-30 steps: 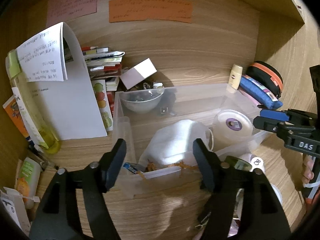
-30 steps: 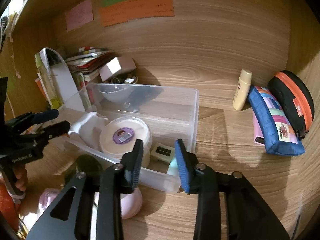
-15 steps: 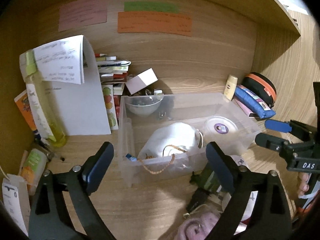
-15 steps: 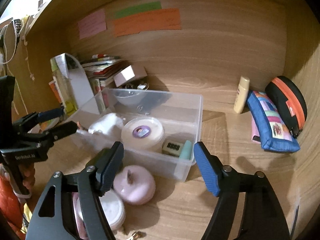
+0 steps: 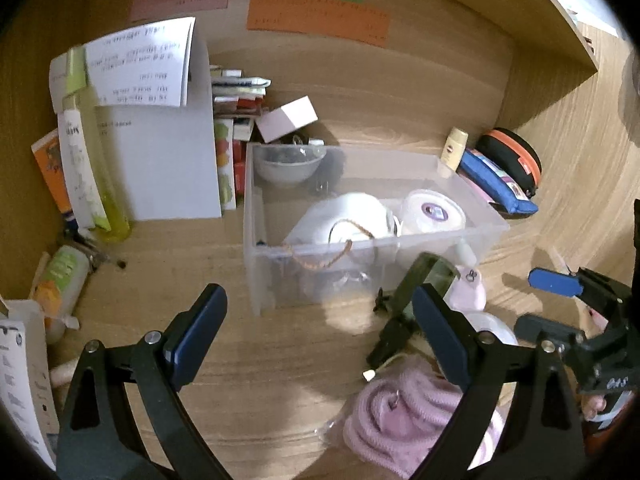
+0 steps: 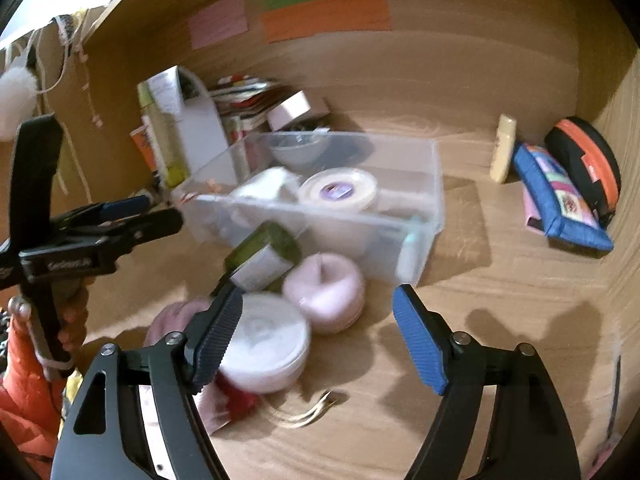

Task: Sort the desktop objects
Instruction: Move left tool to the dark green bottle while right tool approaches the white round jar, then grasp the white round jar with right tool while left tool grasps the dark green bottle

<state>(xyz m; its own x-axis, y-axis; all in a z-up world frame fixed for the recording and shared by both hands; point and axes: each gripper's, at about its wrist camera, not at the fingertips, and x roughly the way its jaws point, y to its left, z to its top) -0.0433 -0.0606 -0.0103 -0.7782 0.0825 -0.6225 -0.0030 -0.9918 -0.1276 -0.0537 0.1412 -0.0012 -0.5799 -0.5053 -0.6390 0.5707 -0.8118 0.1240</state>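
Box (image 5: 360,276) seemingly beyond left gripper (image 5: 320,340).

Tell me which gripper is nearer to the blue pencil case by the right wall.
Right. The right gripper is open over the desk, with the blue pencil case ahead to its right. The left gripper, also open, lies further left, beyond the clear box.
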